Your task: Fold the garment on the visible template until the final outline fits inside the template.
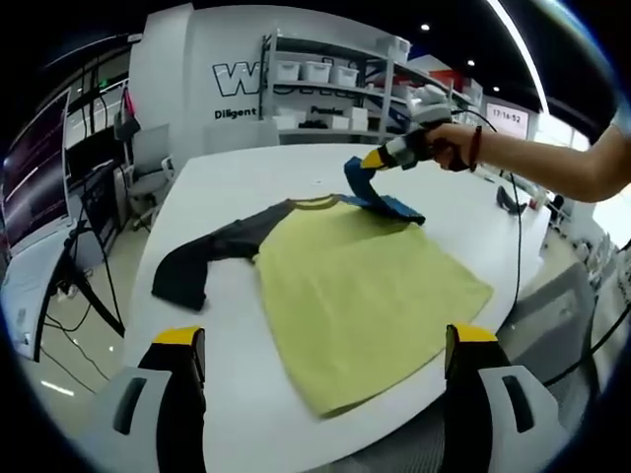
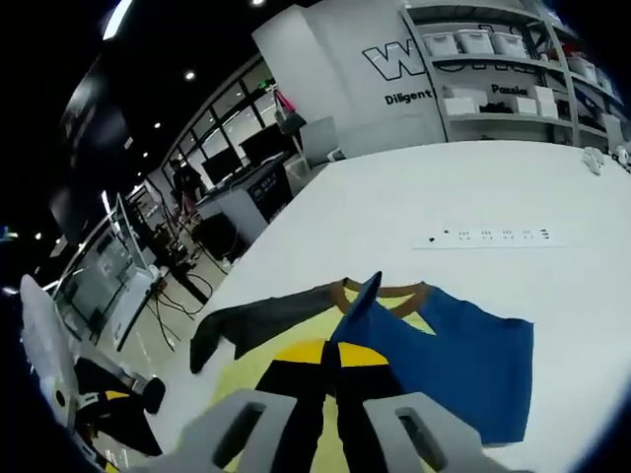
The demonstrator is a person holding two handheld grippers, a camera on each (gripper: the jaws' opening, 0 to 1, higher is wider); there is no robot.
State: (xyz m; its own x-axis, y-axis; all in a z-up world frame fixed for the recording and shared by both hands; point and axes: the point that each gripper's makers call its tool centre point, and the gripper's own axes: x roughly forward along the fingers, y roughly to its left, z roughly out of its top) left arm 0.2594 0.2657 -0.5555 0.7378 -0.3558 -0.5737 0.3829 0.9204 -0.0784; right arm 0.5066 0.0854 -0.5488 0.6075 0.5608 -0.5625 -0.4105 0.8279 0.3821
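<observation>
Yellow raglan shirt (image 1: 365, 296) flat on white table (image 1: 246, 177), right gripper (image 2: 333, 360) clamped on its lifted blue sleeve (image 2: 454, 345), left gripper (image 1: 320, 345) open above the hem, wall lettering partly legible, perhaps "Diligent"

In the left gripper view the shirt (image 1: 365, 296) lies flat on the table (image 1: 246, 187), filling the middle of the frame, one sleeve (image 1: 212, 256) stretched toward the left. The other sleeve (image 1: 380, 197) is lifted at the shirt's upper edge, pinched by the right gripper (image 1: 370, 160), which enters from the upper right with a hand (image 1: 454, 146) behind it. Shelves (image 1: 325, 94) stand beyond the table at top centre. In the right gripper view a strip of markings (image 2: 488, 236) lies on the table above the shirt's collar (image 2: 385, 291).
</observation>
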